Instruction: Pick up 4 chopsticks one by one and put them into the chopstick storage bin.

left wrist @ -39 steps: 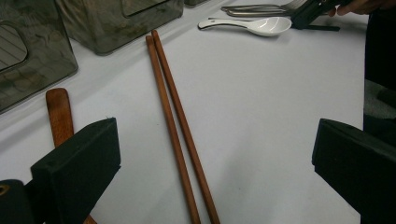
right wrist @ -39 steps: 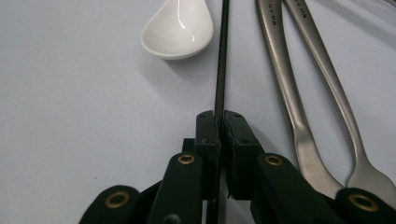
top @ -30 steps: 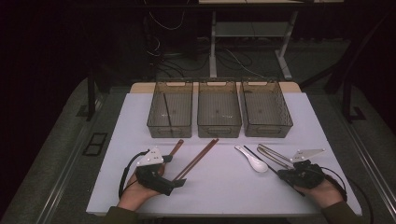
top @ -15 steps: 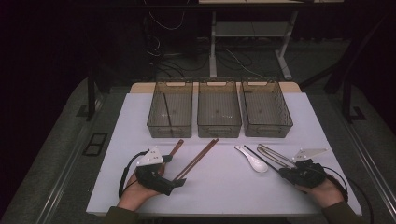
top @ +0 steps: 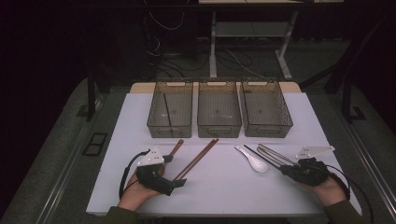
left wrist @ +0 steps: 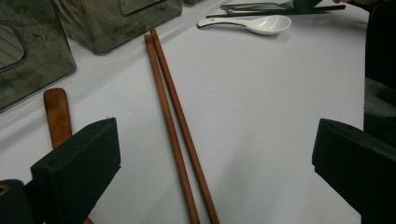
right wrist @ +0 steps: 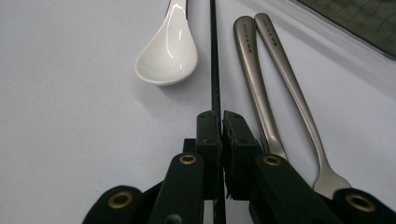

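Note:
My right gripper (top: 283,169) (right wrist: 220,126) is shut on the near end of a thin black chopstick (right wrist: 214,60) (top: 261,157), which points away along the white table. A white ceramic spoon (right wrist: 168,51) (top: 254,161) lies just left of it, and two metal utensil handles (right wrist: 261,70) (top: 275,154) lie just right. My left gripper (top: 173,171) (left wrist: 215,158) stands open at the front left. A pair of brown chopsticks (left wrist: 170,107) (top: 201,157) lies on the table between its jaws, untouched. A wooden handle (left wrist: 57,114) (top: 176,147) lies by its left jaw.
Three smoky clear bins stand in a row at the back of the table: left (top: 154,109), middle (top: 219,126) and right (top: 265,126). The left bin holds a thin dark stick (top: 166,108). White tabletop (top: 224,186) stretches between my two hands.

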Demonstrator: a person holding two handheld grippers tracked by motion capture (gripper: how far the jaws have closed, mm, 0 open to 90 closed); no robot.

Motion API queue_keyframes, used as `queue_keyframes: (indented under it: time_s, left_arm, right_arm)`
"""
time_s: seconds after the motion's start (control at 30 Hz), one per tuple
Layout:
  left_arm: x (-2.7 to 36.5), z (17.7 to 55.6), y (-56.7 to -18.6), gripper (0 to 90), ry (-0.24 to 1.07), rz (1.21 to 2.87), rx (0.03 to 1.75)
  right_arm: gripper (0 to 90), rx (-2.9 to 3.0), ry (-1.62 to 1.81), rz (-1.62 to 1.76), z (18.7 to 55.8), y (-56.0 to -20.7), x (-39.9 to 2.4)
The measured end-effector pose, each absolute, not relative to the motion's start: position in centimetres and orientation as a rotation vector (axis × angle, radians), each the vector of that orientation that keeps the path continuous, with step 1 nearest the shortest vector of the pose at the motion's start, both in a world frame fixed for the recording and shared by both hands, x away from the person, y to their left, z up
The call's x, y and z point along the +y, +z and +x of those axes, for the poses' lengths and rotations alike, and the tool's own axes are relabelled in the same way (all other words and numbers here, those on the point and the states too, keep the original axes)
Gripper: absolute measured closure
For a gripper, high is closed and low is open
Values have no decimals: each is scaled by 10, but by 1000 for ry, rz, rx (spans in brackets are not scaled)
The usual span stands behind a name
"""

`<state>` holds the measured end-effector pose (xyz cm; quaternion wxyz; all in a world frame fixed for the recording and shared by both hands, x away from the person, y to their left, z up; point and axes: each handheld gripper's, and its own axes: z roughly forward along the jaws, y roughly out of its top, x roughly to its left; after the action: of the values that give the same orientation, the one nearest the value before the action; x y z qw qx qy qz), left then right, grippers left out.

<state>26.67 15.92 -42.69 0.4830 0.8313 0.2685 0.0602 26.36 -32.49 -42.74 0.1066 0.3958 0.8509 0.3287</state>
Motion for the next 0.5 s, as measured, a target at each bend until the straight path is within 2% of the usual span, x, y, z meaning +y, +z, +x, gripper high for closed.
queue_keyframes:
  time_s: [0.5]
  left_arm:
    - [160, 267, -427, 3, 150, 2025, 657]
  right_arm:
    - [856, 2466, 1031, 1140, 265, -410, -329]
